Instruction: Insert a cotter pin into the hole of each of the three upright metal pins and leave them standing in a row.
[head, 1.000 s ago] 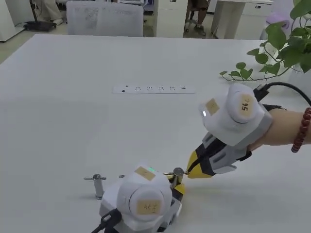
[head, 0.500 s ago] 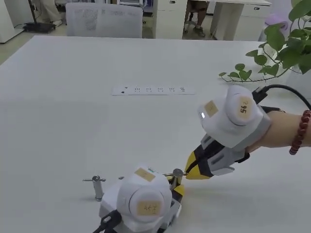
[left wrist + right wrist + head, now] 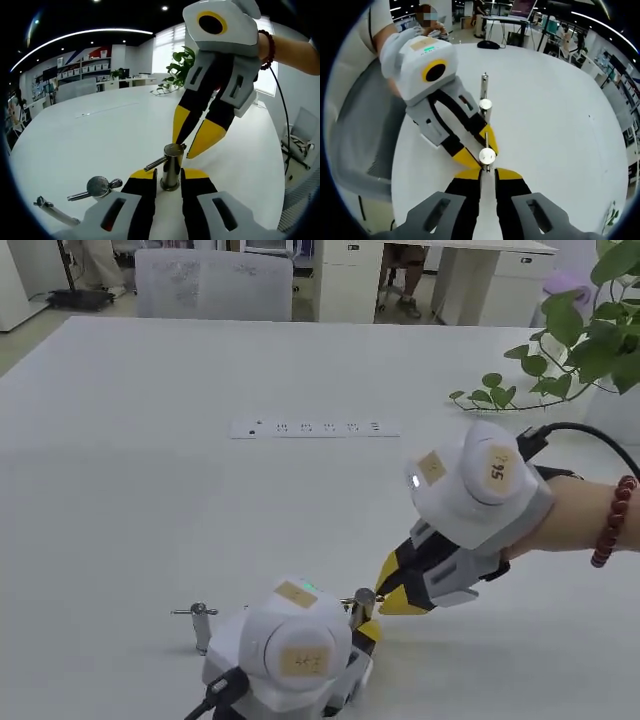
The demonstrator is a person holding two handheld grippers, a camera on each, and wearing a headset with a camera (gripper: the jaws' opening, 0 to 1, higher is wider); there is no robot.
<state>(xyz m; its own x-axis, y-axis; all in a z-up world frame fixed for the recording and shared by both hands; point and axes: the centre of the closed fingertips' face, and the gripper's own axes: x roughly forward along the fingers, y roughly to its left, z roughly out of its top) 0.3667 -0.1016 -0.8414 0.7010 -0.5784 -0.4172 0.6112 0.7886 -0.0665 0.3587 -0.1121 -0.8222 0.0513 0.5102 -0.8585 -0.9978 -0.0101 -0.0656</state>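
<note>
An upright metal pin [image 3: 365, 598] [image 3: 170, 165] [image 3: 487, 156] stands between the jaws of my left gripper [image 3: 362, 625] [image 3: 169, 176], which is shut on its lower part. A thin cotter pin [image 3: 154, 163] pokes out of its left side. My right gripper [image 3: 383, 592] [image 3: 487, 172] comes from the right with its yellow tips against the pin's head, apparently shut on the cotter pin's other end. A second metal pin [image 3: 98, 185] [image 3: 485, 105] with a cotter pin stands just behind my left gripper. A third pin [image 3: 201, 625] [image 3: 42, 202] stands farther left, also with one through it.
A white power strip [image 3: 315, 427] lies mid-table. A potted plant [image 3: 585, 335] stands at the right edge. A grey chair back [image 3: 215, 280] is beyond the far edge of the white table [image 3: 150, 490].
My right gripper has eased slightly left and down toward the held pin. The left gripper and the pins stay put.
</note>
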